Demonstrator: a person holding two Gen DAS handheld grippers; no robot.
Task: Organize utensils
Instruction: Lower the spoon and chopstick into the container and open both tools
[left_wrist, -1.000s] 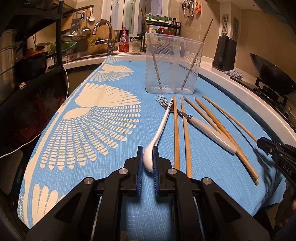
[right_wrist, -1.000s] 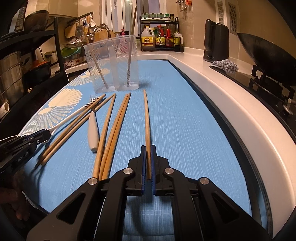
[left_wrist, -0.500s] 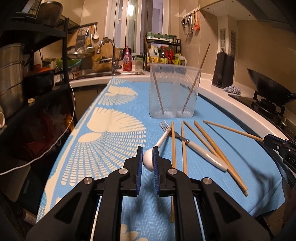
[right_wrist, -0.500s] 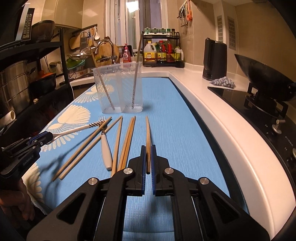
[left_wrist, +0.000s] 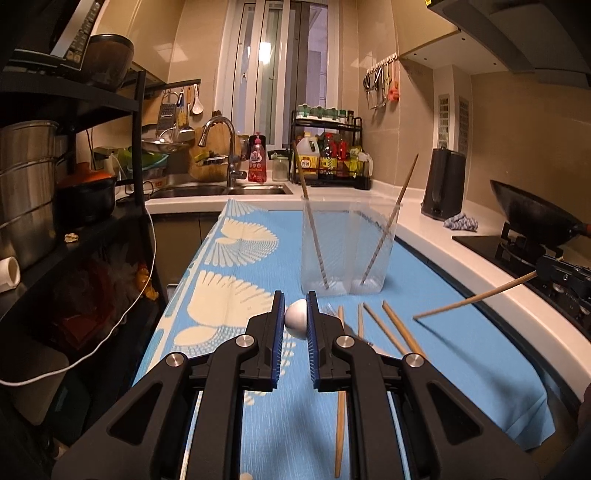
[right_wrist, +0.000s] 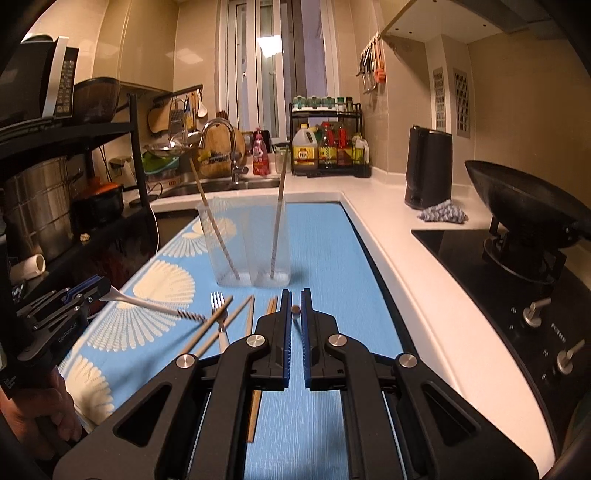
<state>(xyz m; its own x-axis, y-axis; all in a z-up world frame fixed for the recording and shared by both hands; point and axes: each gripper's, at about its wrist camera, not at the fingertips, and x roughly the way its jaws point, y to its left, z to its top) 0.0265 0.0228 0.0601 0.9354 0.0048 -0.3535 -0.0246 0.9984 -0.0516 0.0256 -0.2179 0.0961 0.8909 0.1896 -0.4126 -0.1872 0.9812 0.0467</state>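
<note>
My left gripper (left_wrist: 295, 314) is shut on a white spoon (left_wrist: 296, 319) by its bowl and holds it lifted above the blue mat; in the right wrist view the left gripper (right_wrist: 96, 291) shows with the spoon's striped handle (right_wrist: 147, 305) pointing right. My right gripper (right_wrist: 295, 310) is shut on a wooden chopstick (right_wrist: 295, 310), seen end-on; in the left wrist view that chopstick (left_wrist: 476, 298) hangs in the air. A clear two-compartment holder (left_wrist: 347, 247) stands ahead with one chopstick in each side. A fork (right_wrist: 218, 314) and several chopsticks (left_wrist: 399, 328) lie on the mat.
The blue patterned mat (right_wrist: 325, 243) covers the counter. A black shelf rack with pots (left_wrist: 55, 192) stands on the left. A stove with a wok (right_wrist: 524, 214), a black kettle (right_wrist: 428, 166) and a grey cloth (right_wrist: 443, 214) are on the right. The sink (left_wrist: 221, 190) is behind.
Both grippers have risen from the mat. The spoon and the chopstick have come up off the mat with them.
</note>
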